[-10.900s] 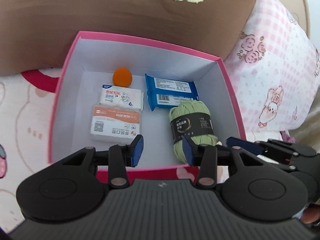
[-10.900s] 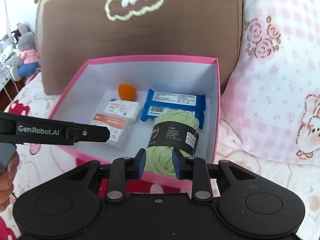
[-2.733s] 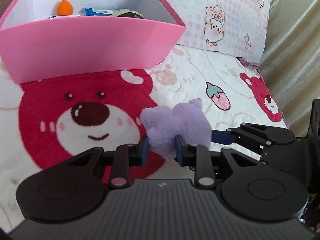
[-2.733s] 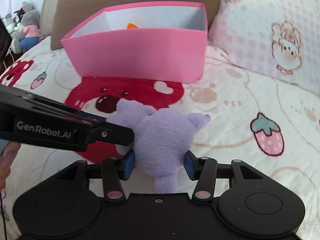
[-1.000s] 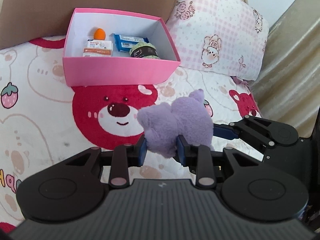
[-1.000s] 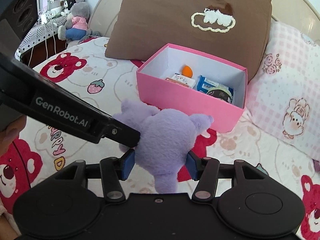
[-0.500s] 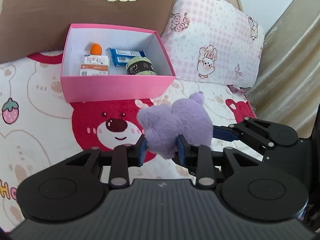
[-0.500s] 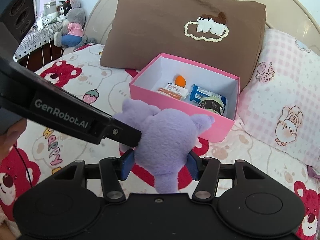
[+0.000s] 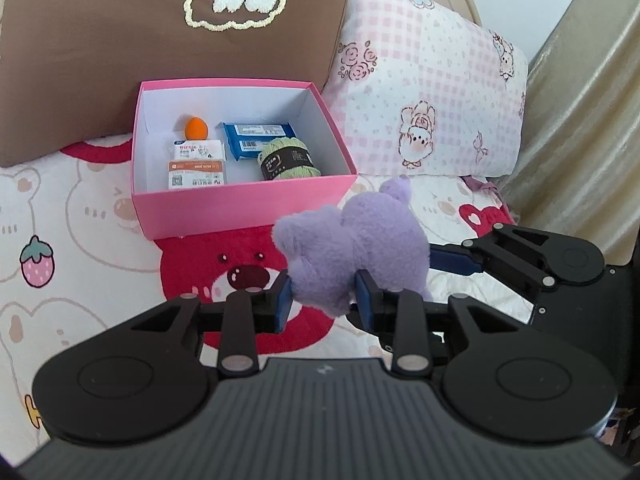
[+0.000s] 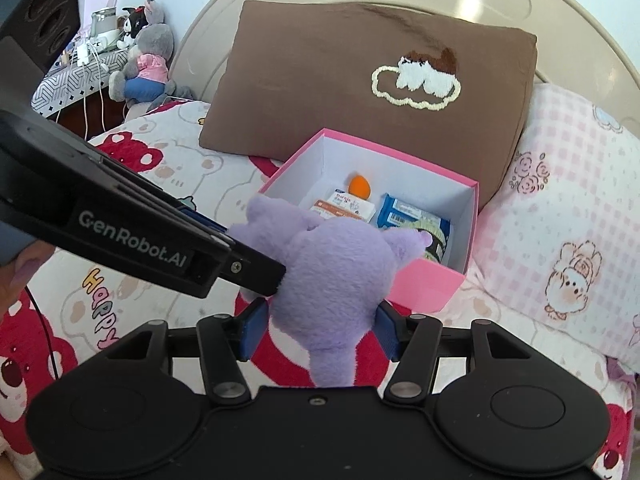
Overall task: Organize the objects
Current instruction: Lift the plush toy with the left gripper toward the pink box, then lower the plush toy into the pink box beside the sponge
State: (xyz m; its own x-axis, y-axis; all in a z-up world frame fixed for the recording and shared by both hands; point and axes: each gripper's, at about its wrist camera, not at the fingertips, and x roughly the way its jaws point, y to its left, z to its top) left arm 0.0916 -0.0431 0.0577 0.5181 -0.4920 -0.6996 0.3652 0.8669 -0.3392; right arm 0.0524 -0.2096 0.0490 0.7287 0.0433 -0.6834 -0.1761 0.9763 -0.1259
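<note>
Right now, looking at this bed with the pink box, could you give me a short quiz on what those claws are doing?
1. True or false: both claws grip the purple plush toy.
2. Which item in the pink box lies nearest the toy: A) orange ball, B) green yarn, C) blue packet?
3. Fill in: the toy is held ___ the box, not inside it.

Key: 1. True: left claw and right claw both pinch it. 2. B. 3. outside (in front of).

Plush toy point(image 9: 360, 248) before box point(image 9: 244, 208); pillow point(image 9: 120, 40) behind box.
</note>
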